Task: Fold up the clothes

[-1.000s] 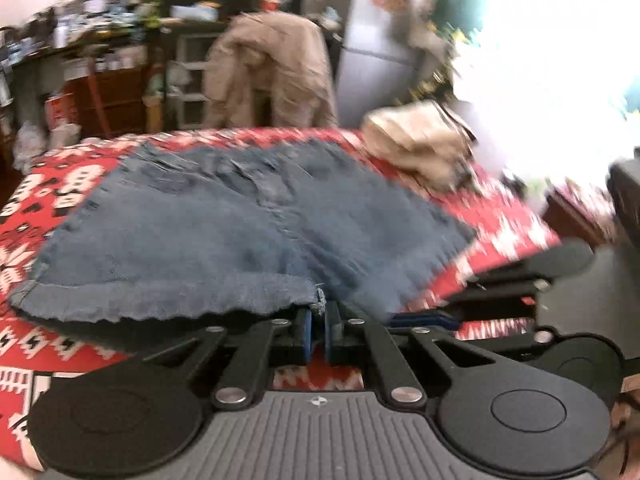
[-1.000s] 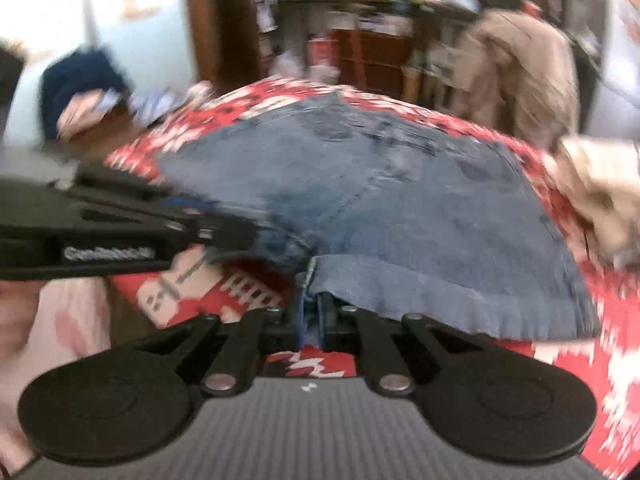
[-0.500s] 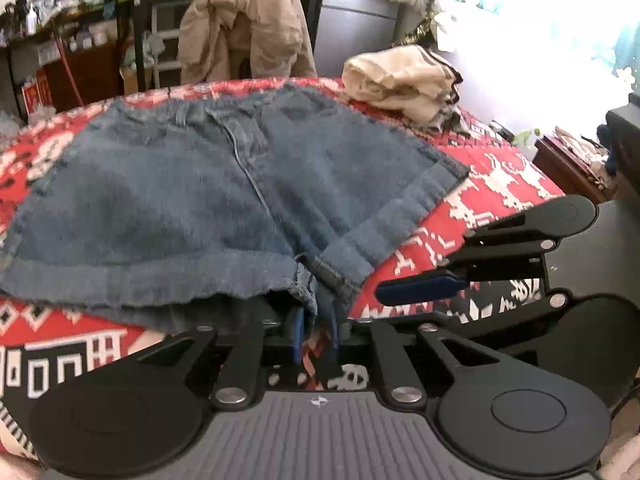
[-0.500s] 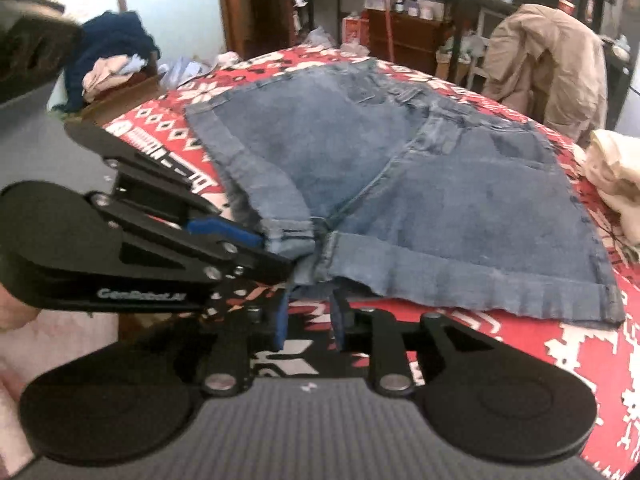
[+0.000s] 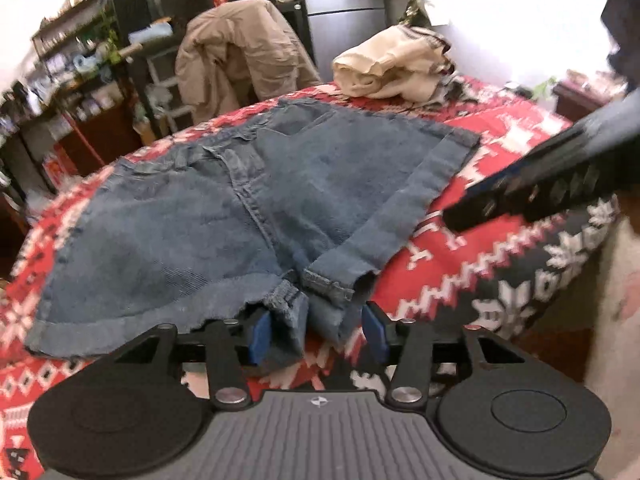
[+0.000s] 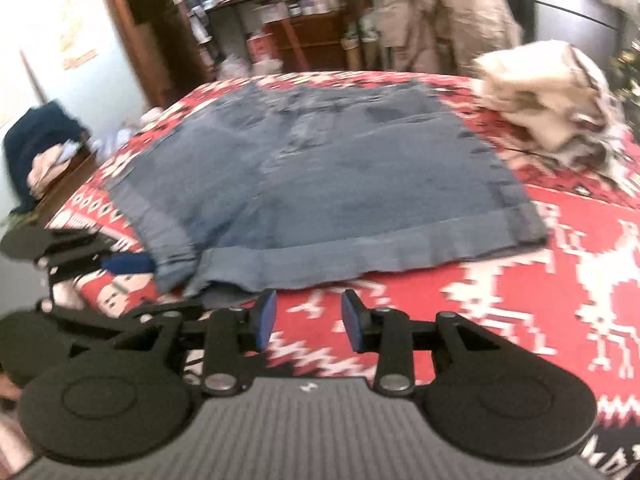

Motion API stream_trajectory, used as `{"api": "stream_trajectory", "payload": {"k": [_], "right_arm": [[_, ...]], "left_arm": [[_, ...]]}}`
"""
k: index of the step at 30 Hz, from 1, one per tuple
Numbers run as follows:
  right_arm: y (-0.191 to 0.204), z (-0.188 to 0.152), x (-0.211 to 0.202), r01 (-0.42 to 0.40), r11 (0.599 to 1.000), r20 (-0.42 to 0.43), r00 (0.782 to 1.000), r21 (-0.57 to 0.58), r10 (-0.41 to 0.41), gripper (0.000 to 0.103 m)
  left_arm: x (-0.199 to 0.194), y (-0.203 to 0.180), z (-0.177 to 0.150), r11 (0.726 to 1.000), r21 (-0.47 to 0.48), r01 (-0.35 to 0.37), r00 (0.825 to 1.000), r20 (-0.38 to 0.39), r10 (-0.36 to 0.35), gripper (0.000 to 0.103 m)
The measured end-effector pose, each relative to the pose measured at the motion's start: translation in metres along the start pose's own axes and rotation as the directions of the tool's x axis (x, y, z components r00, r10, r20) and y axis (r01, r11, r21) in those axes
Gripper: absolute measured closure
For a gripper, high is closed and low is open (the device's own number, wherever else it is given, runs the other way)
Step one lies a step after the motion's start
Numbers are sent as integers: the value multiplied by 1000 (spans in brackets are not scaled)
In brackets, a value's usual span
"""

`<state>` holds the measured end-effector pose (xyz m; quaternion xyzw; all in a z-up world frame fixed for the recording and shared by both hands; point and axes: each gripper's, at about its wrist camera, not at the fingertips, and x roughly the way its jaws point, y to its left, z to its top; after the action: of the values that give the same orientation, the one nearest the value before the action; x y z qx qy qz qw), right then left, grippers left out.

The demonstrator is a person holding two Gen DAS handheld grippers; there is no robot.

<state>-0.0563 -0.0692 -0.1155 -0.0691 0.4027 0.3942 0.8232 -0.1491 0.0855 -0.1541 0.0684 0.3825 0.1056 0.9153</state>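
Blue denim shorts (image 5: 224,208) lie spread flat on a red patterned blanket (image 5: 480,248), waistband away from me, leg hems toward me. My left gripper (image 5: 316,332) is open at the crotch, the inner leg hems hanging loosely between its blue pads (image 5: 260,332). In the right wrist view the shorts (image 6: 320,176) lie ahead, and my right gripper (image 6: 307,318) is open just in front of the right leg hem, with only blanket (image 6: 520,288) between its pads. The left gripper (image 6: 128,262) shows at the left edge there. The right gripper's arm (image 5: 540,176) crosses the left wrist view at right.
A crumpled cream garment (image 5: 396,64) lies on the blanket beyond the shorts, also seen as a cream pile (image 6: 548,96) at right. A beige jacket (image 5: 240,64) hangs over a chair behind. Cluttered shelves (image 5: 72,72) line the back. A dark blue clothes heap (image 6: 40,144) sits at left.
Both grippers were shut on the inner leg hems; they have opened and let the shorts down flat. The right gripper has drawn back toward me and to the right, off the cloth.
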Motion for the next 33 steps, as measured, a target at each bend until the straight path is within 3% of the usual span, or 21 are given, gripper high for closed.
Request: {"api": "stream_trajectory", "payload": {"k": [4,7,9,12,17,19,22,30,31,33], "right_arm": [[-24,1,-11,62,996,36,997,57,-64,62],[-44,2,-19,123,988,61,990,97,-130,62],[-59,2,-20,204,972,78,974,113,-213,62],[-80,4,-15,320,942,86,941,98,-329,62],[-100,13,8,411,911,73,908,35,-412,68],[-105,14,19,420,907,52,906,-4,-420,77],[-107,15,29,428,903,44,903,-35,-426,81],[-116,22,36,390,920,77,916,48,-393,82],[-116,23,36,388,919,83,916,63,-393,96],[-113,26,30,396,911,109,907,113,-407,100]], "left_arm": [[3,5,1,998,-33,-55,998,-6,55,73],[4,9,2,996,-61,-69,998,-17,68,75],[5,8,3,996,-61,-67,998,-23,66,74],[7,8,4,996,-64,-59,998,-32,57,89],[8,14,6,992,-121,-38,998,-52,32,91],[8,16,7,990,-136,-30,998,-59,22,91],[9,18,7,989,-144,-23,998,-64,13,91],[10,19,6,989,-146,1,997,-71,-11,95],[9,20,7,988,-152,14,997,-72,-26,96],[5,24,7,983,-179,48,996,-69,-61,96]]}}
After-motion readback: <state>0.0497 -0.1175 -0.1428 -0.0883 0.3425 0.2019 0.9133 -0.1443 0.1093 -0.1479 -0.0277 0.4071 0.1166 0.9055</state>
